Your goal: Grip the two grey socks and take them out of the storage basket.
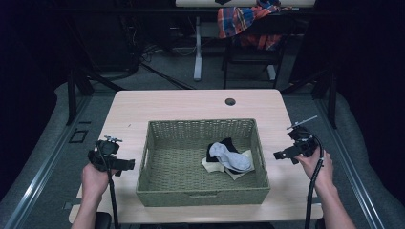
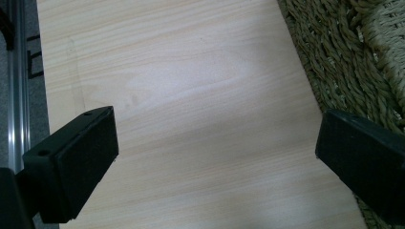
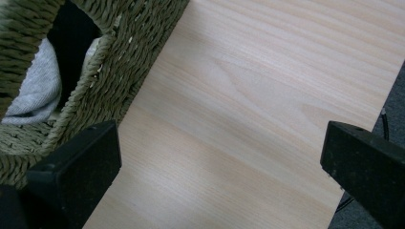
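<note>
A green woven basket (image 1: 157,176) stands in the middle of a pale wooden table (image 1: 191,105). Inside it, toward the right, lie a grey sock (image 1: 228,155), a black sock (image 1: 228,142) and a cream sock (image 1: 239,172) in a loose heap. My left gripper (image 1: 125,164) hovers left of the basket, held by a hand, its jaws wide apart over bare wood (image 2: 200,119) with nothing between them. My right gripper (image 1: 282,154) hovers right of the basket, open as well, with bare table (image 3: 248,119) between its jaws. In the right gripper view the basket wall (image 3: 119,71) and the grey sock (image 3: 33,90) show at the left.
A cable hole (image 1: 230,101) sits near the table's far edge. Behind the table stands a chair (image 1: 248,52) draped with a plaid cloth (image 1: 241,21), and a desk leg (image 1: 197,47). Grey floor and a metal rail (image 2: 16,81) run along the table's left side.
</note>
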